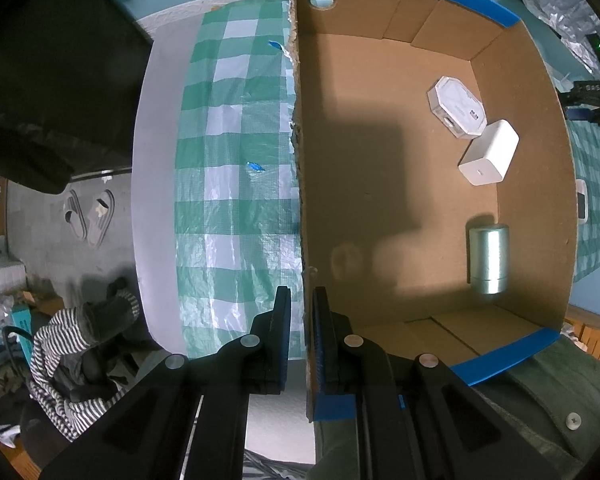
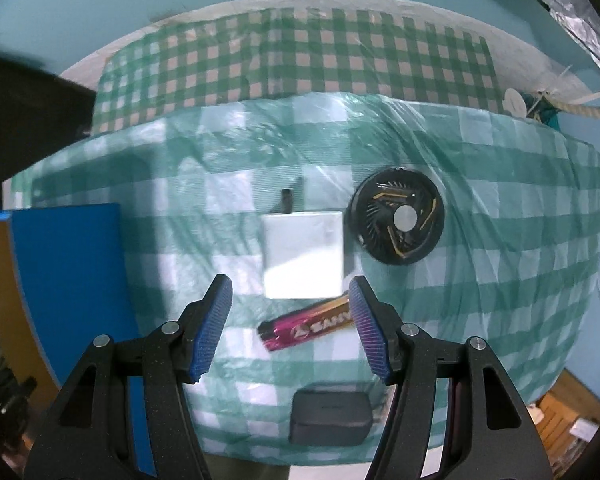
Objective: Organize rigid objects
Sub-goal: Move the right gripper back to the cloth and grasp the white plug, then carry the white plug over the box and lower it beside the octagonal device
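Left claw (image 1: 302,320): narrowed right down onto the torn side wall of the cardboard box (image 1: 380,184), one pad outside and one inside, steadying it.
Right claw (image 2: 290,320): about half open with nothing between its pads, pointing down over the checked tabletop (image 2: 500,280).
Likely step: judged from the pose, the right claw is lining up on one of the loose items to carry it into the box.
Risk, wrong pick: the white square block (image 2: 303,254) lies just ahead of the fingertips and the pink-and-gold bar (image 2: 308,326) lies between them, its gold end touching or overlapping the block's near edge; closing here could catch both or knock one aside.
Risk, slip: the bar is flat and low, and the plastic cloth under it is wrinkled, so the pads may pinch cloth and drag everything.
Risk, box: the gripped wall is ragged and thin; a hard pull could tear it or tip the box.
Other loose items: a black round fan (image 2: 398,216) ahead and right of the right claw, a dark rounded case (image 2: 330,416) beneath it.
Already boxed: a white octagonal carton (image 1: 456,106), a white cube-like box (image 1: 488,152) and a pale metal cylinder (image 1: 488,258), ahead and right of the left claw.
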A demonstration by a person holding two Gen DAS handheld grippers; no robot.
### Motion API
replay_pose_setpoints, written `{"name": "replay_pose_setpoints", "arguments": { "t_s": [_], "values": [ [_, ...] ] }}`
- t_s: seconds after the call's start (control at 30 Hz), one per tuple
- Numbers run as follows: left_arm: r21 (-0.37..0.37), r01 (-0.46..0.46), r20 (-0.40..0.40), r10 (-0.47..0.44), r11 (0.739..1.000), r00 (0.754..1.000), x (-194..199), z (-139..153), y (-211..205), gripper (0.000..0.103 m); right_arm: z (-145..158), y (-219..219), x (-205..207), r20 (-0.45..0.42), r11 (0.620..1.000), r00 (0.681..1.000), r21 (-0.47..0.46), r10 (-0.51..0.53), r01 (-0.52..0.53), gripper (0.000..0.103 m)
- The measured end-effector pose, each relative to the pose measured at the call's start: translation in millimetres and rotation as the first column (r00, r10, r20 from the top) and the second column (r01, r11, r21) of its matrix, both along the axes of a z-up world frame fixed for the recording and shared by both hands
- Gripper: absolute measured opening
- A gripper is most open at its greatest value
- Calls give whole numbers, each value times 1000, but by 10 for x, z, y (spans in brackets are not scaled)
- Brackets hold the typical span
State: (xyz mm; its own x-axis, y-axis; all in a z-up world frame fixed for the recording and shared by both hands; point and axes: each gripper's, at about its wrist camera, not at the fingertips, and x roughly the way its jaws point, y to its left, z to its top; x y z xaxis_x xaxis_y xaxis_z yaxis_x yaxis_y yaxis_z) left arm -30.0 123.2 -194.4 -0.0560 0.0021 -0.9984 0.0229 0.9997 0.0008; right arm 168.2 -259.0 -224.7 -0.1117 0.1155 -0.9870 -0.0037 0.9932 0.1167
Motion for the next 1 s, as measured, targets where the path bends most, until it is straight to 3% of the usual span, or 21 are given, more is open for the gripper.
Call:
{"name": "replay_pose_setpoints", "arguments": {
  "t_s": [0.27, 0.7, 0.87, 1.0],
  "values": [
    [0, -18, 0, 18, 1000, 1000, -8, 3, 24, 11, -258, -12, 31, -23, 1000, 1000, -13, 5, -5, 61],
    [1, -26, -7, 26, 1000, 1000, 16, -20, 40, 10, -385, 59, 147, -25, 1000, 1000, -20, 8, -8, 64],
    [0, -28, -5, 28, 1000, 1000, 15, -13, 43, 11, -389, 93, 120, -22, 997, 999, -65, 39, -40, 51],
    [-1, -29, -5, 29, 1000, 1000, 19, -16, 45, 11, -385, 84, 108, -12, 996, 999, -72, 42, -42, 50]
  ]
}}
